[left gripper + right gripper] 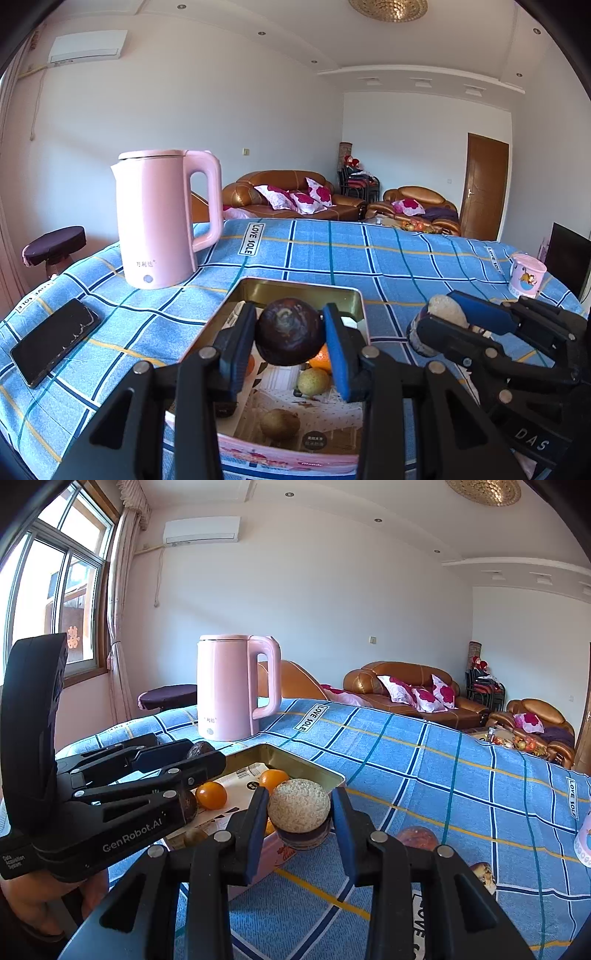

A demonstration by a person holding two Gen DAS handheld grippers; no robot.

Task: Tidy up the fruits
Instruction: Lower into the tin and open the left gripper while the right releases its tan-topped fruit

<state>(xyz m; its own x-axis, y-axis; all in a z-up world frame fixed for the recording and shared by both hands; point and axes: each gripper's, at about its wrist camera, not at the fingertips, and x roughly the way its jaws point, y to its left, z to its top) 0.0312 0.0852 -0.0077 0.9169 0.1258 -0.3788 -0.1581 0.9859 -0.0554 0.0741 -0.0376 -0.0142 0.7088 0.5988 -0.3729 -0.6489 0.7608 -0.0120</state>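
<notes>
My left gripper is shut on a dark purple round fruit and holds it above the open rectangular tin. In the tin lie an orange, a yellow-green fruit and a brown kiwi. My right gripper is shut on a rough beige ball that sits on a dark round piece, just right of the tin. Two oranges show in the tin in the right wrist view. The left gripper shows there too.
A pink kettle stands behind the tin on the blue checked cloth. A black phone lies at the left. A pink cup stands at the far right. A reddish fruit and a brownish one lie right of my right gripper.
</notes>
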